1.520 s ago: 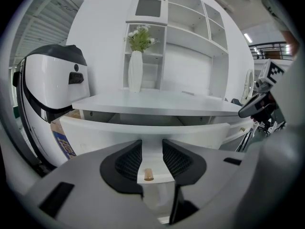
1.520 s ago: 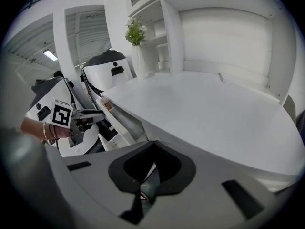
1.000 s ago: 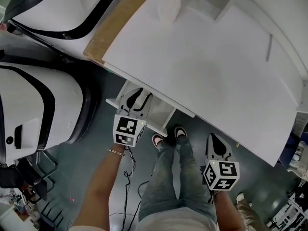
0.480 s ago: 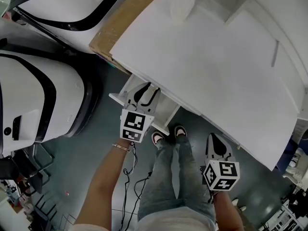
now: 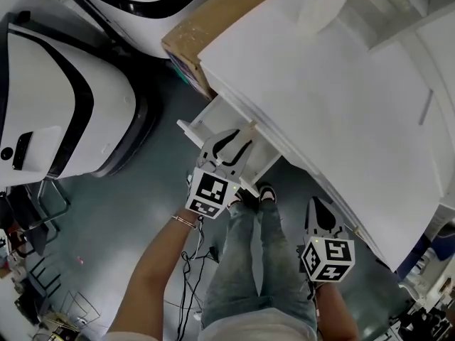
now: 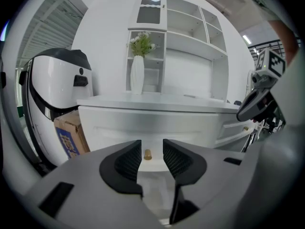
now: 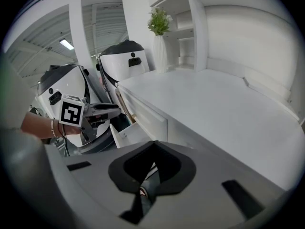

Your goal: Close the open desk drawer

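The white desk (image 5: 334,112) has one open drawer (image 5: 190,129) sticking out from under its left end. My left gripper (image 5: 231,144) hovers at the drawer's front, pointing at it. In the left gripper view the left gripper (image 6: 152,150) is open, and its jaws have just opened a little further. The small brass knob (image 6: 147,154) on the drawer front (image 6: 114,128) shows between the jaws, farther off and untouched. My right gripper (image 5: 318,204) hangs shut beside the person's leg, below the desk edge. Its tips (image 7: 153,144) meet with nothing held. The drawer (image 7: 125,133) also appears there.
A cardboard box (image 5: 213,20) stands left of the desk, beside large white machines (image 5: 64,105). A white vase (image 5: 320,6) with a plant sits on the desk's far side. The person's legs (image 5: 249,261) and cables (image 5: 192,261) are on the grey floor.
The left gripper has moved a little toward the drawer front. The head view has swung, so the desk sits further right. The right gripper stays by the leg.
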### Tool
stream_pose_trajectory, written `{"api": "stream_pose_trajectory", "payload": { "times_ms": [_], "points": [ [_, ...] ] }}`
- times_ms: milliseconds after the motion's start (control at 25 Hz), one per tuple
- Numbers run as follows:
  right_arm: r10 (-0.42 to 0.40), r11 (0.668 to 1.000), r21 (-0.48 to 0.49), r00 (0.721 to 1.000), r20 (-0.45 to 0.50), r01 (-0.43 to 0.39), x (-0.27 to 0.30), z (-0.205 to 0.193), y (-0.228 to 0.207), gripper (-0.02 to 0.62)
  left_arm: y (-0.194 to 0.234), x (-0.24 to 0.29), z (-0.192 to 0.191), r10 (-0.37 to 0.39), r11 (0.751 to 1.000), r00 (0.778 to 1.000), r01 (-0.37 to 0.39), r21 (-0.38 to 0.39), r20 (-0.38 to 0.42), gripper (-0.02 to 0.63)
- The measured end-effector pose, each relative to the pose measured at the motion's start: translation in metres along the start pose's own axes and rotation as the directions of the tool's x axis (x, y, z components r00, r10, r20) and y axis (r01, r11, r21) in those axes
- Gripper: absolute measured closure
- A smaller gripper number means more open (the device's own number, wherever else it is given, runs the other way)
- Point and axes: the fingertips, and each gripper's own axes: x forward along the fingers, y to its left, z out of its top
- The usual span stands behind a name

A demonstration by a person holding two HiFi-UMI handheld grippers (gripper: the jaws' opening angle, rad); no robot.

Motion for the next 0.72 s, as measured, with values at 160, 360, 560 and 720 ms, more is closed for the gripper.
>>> {"api": "stream_pose_trajectory", "payload": {
  "times_ms": [160,360,560,720],
  "points": [
    [0.056,0.996,-0.070,0.998,-0.018,-0.057,0.019,-0.002,0.018,0.589,0.008,-0.024,-0.036,0.049,0.998,0.998,-0.051,-0.041,-0.027,0.457],
    [0.102,0.983,-0.145,0.993,-0.060,-0.110,0.049,-0.016,0.044,0.588,0.019,-0.053,-0.092,0.101,0.992,0.991,-0.108,-0.073,-0.085,0.456],
    [0.132,0.966,-0.212,0.987,-0.095,-0.150,0.083,-0.033,0.063,0.589,0.016,-0.068,-0.146,0.107,0.989,0.988,-0.118,-0.094,-0.115,0.456],
    [0.130,0.958,-0.242,0.986,-0.107,-0.152,0.112,-0.050,0.064,0.588,0.008,-0.061,-0.186,0.072,0.993,0.991,-0.082,-0.085,-0.116,0.456]
  ]
}}
